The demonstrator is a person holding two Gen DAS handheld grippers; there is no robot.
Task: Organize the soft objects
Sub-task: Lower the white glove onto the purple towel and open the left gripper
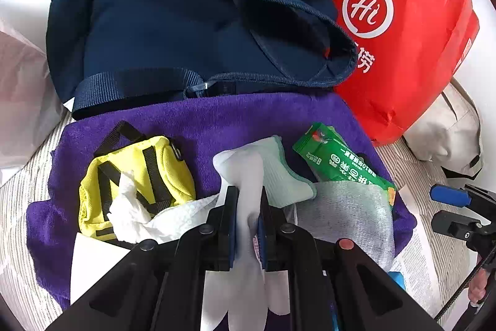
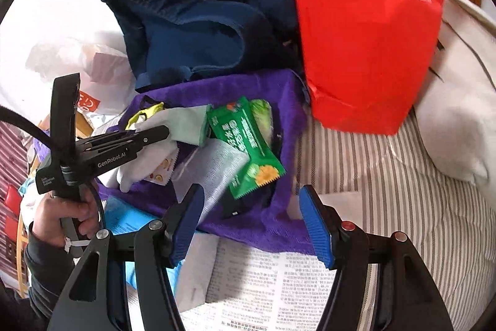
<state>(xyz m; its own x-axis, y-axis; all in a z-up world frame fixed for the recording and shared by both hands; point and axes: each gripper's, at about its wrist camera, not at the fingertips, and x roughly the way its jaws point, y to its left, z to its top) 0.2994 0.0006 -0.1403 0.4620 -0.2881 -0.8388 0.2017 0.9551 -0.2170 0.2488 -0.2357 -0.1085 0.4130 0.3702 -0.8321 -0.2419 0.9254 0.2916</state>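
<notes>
Grip status, left hand-held gripper [image 1: 247, 222]: clenched on a white sock [image 1: 245, 176], at lower centre of the left wrist view. The sock passes between the two blue pads [image 1: 234, 225] and extends above and below them. Behind it, touching, lies a pale green sock [image 1: 280, 172].

Grip status, right hand-held gripper [image 2: 251, 216]: released, jaws spread wide with nothing between them, at lower centre of the right wrist view. Its blue pads [image 2: 316, 225] hang over the near edge of a purple towel [image 2: 272, 225] and a printed newspaper sheet [image 2: 263, 284].

Layout, left wrist view:
- The purple towel [image 1: 198, 120] spans the middle of the frame and carries most of the small items.
- A yellow pouch with black straps [image 1: 136, 172] lies at centre left on the towel, with crumpled white tissue [image 1: 133, 207] against its lower edge.
- A green snack packet [image 1: 338, 160] lies at centre right, partly over a grey cloth [image 1: 347, 216].
- A navy backpack [image 1: 161, 20] fills the upper part of the frame, touching the towel's far edge.
- A red paper bag [image 1: 412, 51] stands at upper right, beside the backpack.

Everything rests on a striped bedsheet [image 2: 403, 191]. In the right wrist view the person's left hand [image 2: 65, 216] grasps the left unit's handle at lower left.
</notes>
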